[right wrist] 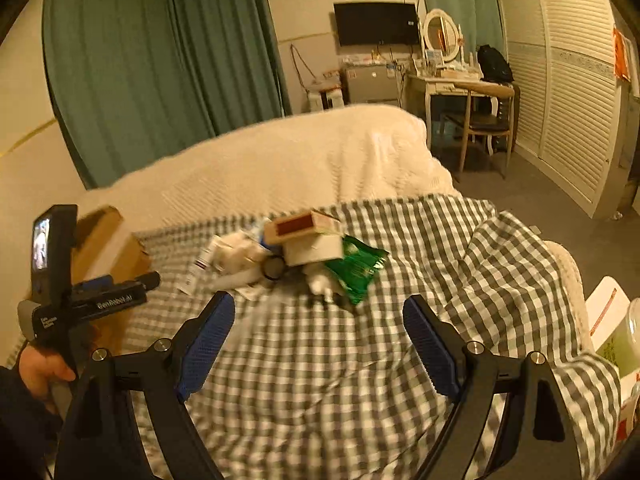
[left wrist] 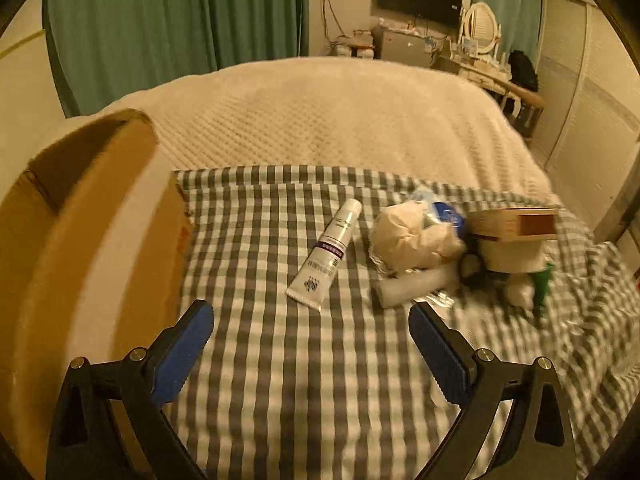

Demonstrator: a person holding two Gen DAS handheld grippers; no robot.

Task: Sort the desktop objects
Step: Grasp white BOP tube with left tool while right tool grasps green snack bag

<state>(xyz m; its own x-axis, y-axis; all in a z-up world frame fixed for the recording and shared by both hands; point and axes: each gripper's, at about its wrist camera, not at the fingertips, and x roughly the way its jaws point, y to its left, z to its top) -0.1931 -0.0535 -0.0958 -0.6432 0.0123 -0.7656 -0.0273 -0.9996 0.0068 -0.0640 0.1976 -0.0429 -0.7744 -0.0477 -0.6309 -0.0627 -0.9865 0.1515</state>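
A pile of small objects lies on the grey-checked cloth point(left wrist: 304, 380). In it are a white tube point(left wrist: 326, 254), a crumpled beige bag point(left wrist: 412, 240), a wooden box point(left wrist: 512, 222) on top of a white box point(left wrist: 512, 258), and a green packet point(right wrist: 356, 272). My left gripper point(left wrist: 309, 309) hovers open and empty just short of the tube. Close on its left stands an open cardboard box point(left wrist: 100, 240). My right gripper point(right wrist: 318, 302) is open and empty, a little short of the green packet. In the right wrist view a hand point(right wrist: 40, 368) holds the left gripper point(right wrist: 148, 280).
A white quilt point(left wrist: 320, 120) covers the bed beyond the cloth. To the right the cloth is rumpled into folds point(right wrist: 500, 280) near the bed's edge. A white box and a green cup point(right wrist: 616, 340) sit off that edge. A dresser and chair point(right wrist: 480, 112) stand behind.
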